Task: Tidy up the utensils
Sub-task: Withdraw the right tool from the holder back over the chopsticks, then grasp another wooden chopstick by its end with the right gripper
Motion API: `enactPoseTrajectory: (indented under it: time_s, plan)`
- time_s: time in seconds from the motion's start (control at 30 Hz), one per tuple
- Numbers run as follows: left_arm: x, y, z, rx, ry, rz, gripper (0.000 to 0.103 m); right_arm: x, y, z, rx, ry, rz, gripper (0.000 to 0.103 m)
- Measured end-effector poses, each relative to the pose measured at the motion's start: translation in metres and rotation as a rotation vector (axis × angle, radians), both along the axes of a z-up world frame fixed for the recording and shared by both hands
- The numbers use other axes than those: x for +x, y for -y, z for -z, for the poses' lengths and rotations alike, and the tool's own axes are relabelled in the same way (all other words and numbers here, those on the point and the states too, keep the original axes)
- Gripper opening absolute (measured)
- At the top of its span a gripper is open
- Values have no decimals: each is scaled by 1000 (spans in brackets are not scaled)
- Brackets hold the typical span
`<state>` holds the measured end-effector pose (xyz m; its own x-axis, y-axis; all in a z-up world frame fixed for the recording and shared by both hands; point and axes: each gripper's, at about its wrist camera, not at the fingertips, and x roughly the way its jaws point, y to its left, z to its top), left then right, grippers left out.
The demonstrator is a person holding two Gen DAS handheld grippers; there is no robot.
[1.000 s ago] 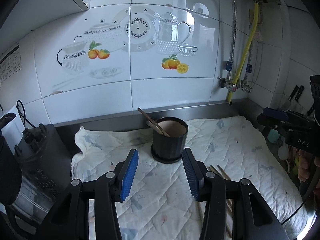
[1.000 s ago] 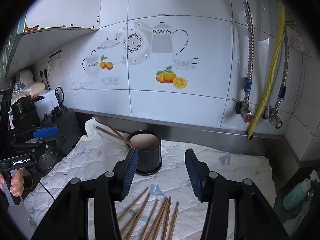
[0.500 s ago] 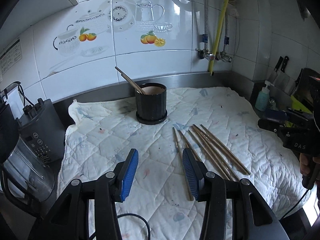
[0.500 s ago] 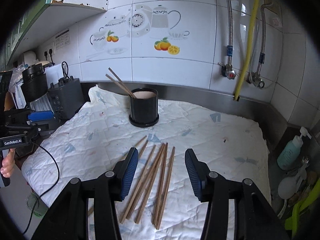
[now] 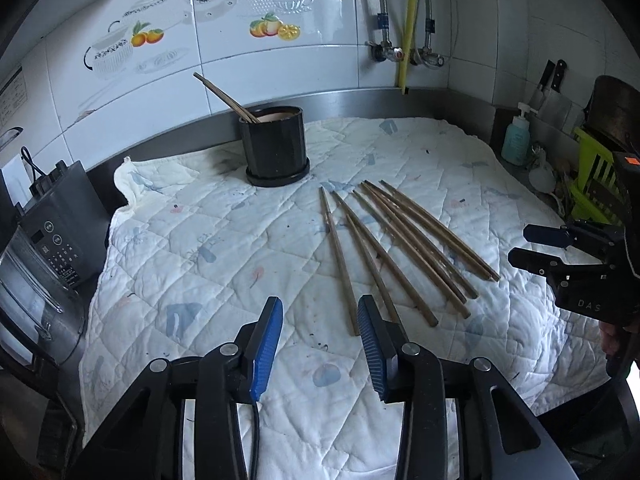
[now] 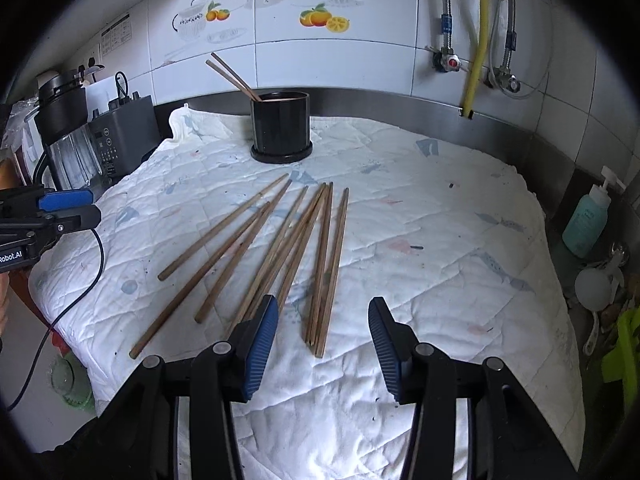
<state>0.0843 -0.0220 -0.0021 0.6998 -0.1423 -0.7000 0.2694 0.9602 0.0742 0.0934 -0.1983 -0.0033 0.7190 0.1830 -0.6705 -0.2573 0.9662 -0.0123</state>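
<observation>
Several brown wooden chopsticks (image 5: 400,236) (image 6: 280,244) lie fanned out on a white quilted cloth (image 5: 208,248) (image 6: 420,240). Behind them stands a black cylindrical holder (image 5: 275,145) (image 6: 281,127) with two chopsticks (image 5: 224,96) (image 6: 234,76) leaning out of it to the left. My left gripper (image 5: 319,312) hovers over the cloth just left of the nearest chopstick ends, its jaws closing with nothing between them. My right gripper (image 6: 323,312) is open above the near ends of the rightmost chopsticks, empty. Each gripper shows at the side of the other's view.
A blender and a dark appliance (image 5: 52,232) (image 6: 120,136) stand at the cloth's left edge. A teal soap bottle (image 5: 516,138) (image 6: 586,224) and a green rack (image 5: 596,184) sit at the right. A cable (image 6: 68,300) hangs off the front left edge. Pipes run down the tiled wall (image 6: 476,36).
Both grippers have come down and tilted from facing the wall and holder toward the cloth, bringing the loose chopsticks into full view. The left jaws have narrowed slightly.
</observation>
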Motion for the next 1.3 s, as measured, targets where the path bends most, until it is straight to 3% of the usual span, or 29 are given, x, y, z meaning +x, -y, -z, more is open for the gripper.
enactPoseTrajectory:
  time_s: [0.33, 0.53, 0.77, 0.87, 0.93, 1.3]
  plan:
    - [31, 19, 45, -12, -88, 31, 37, -8, 3, 18, -8, -21, 11, 45]
    - [49, 24, 67, -17, -132, 47, 23, -5, 6, 22, 14, -32, 17, 40]
    - [62, 24, 85, -29, -168, 30, 23, -3, 5, 27, 29, -45, 10, 38]
    - [63, 28, 89, -13, -162, 38, 20, -2, 4, 29, 28, -48, 5, 37]
    - [64, 30, 90, -9, -158, 46, 10, 0, 6, 31, 34, -55, 7, 36]
    - [65, 32, 83, 9, -108, 44, 7, 1, 7, 36, 40, -62, 12, 33]
